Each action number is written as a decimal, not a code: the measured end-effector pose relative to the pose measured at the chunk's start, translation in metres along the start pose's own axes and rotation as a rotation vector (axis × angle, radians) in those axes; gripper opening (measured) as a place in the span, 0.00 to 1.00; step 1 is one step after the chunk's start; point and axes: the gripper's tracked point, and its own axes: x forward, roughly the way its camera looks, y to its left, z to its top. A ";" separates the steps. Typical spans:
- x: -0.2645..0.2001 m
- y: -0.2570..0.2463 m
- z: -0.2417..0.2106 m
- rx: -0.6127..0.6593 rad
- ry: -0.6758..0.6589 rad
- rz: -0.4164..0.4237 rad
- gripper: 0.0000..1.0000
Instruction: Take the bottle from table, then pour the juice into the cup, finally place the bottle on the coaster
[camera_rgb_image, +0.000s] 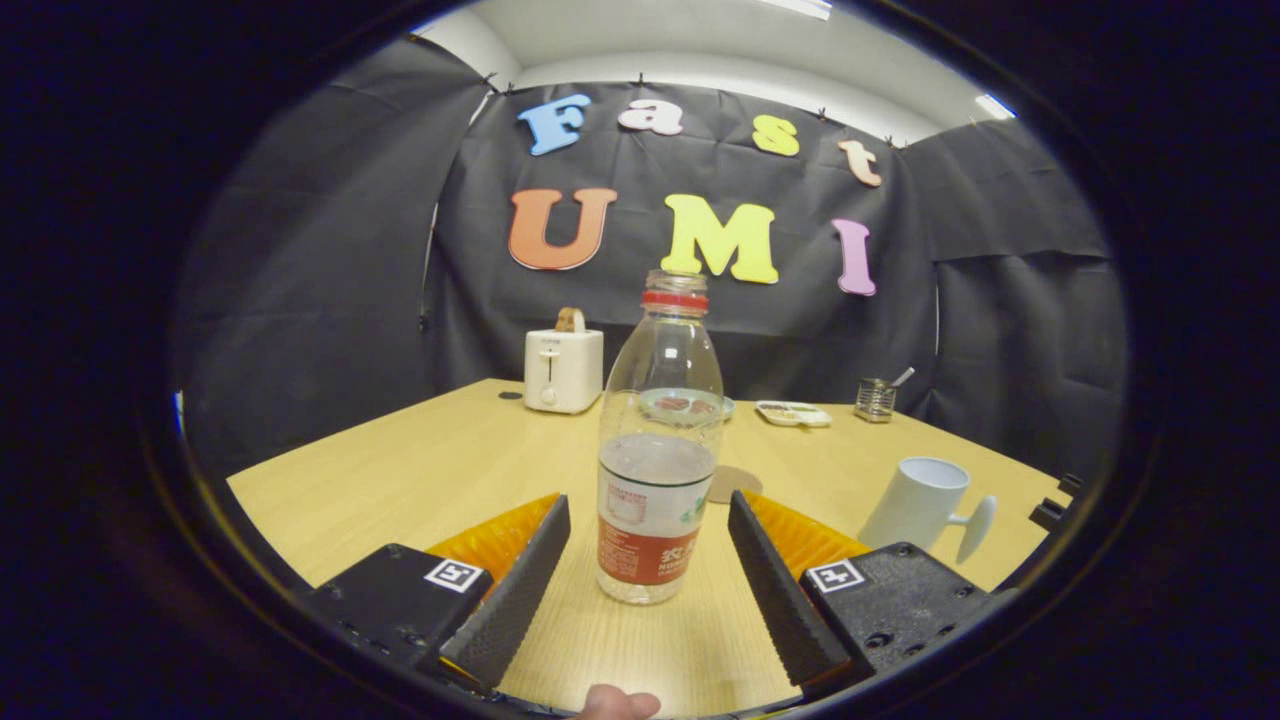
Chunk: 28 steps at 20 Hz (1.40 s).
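Bottle standing upright on the tabletop, right between the wide-spread fingers, neither one touching it.
It's uncapped and about half full. A round coaster peeks out just behind it, a white cup sits off to the right, and a toaster is back by the wall.

The room is bright. Light comes from long lamps up on the ceiling. My table shines pale and has only soft shadows. The bottle is sharp and clear, with little glints on it. My claw is spread wide, and its fingers look a bit fuzzy up close. Far out, straight lines bend and things turn dark.
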 end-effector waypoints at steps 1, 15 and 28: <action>0.005 0.001 -0.001 -0.003 0.010 0.000 1.00; 0.025 0.005 0.006 -0.006 0.033 0.051 0.80; 0.012 -0.023 0.088 0.391 -0.040 0.141 0.76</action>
